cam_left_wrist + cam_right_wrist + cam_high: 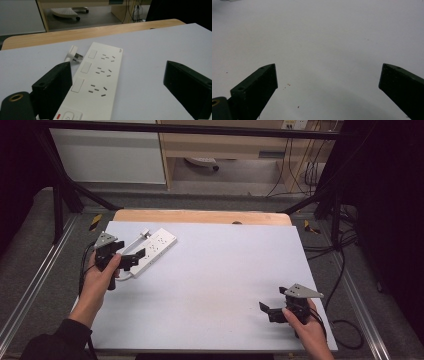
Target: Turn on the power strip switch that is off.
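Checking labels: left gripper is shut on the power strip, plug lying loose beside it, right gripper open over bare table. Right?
Not quite: the left gripper is open, jaws apart around the power strip, as the left gripper view shows. The plug lies loose beside it and the right gripper is open.

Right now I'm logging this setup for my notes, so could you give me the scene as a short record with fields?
surface: white table top over a wooden edge
main item: white power strip, lying flat at the far left
plug: white plug lying beside the strip's far end
left gripper: open, jaws either side of the strip's near end
right gripper: open, over bare table at the near right
strip switch: red mark by a button at its near end
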Demonstrator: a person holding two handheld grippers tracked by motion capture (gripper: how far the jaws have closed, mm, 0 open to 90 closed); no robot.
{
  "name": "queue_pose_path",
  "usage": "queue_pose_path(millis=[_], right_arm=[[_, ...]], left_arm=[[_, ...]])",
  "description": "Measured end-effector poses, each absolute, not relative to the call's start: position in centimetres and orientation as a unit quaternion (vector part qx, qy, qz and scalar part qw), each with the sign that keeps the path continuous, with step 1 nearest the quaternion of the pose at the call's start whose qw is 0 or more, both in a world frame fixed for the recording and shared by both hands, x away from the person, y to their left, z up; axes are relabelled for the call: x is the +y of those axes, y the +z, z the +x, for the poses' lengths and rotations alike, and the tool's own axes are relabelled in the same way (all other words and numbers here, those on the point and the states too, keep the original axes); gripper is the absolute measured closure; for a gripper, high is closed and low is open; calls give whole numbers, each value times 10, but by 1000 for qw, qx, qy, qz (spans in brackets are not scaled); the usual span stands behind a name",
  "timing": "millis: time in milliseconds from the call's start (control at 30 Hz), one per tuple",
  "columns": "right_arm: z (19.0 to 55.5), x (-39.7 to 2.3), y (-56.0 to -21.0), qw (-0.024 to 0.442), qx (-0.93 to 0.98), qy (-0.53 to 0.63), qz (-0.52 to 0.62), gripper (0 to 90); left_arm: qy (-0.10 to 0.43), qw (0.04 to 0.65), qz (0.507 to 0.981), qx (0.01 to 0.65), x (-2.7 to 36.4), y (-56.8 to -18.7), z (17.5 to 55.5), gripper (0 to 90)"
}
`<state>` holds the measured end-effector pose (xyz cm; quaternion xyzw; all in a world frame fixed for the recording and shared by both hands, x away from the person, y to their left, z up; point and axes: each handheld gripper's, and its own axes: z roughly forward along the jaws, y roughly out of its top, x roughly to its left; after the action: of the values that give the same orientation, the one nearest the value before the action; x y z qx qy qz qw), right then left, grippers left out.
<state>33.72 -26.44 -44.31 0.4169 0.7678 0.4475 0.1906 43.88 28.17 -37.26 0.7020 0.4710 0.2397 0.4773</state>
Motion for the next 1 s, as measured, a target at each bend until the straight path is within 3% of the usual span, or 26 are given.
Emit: queue_pose_path(millis=[1000], right_arm=[[337,-264,-443,193,769,445,417,25]], left_arm=[[233,508,700,444,277,-384,346,81]])
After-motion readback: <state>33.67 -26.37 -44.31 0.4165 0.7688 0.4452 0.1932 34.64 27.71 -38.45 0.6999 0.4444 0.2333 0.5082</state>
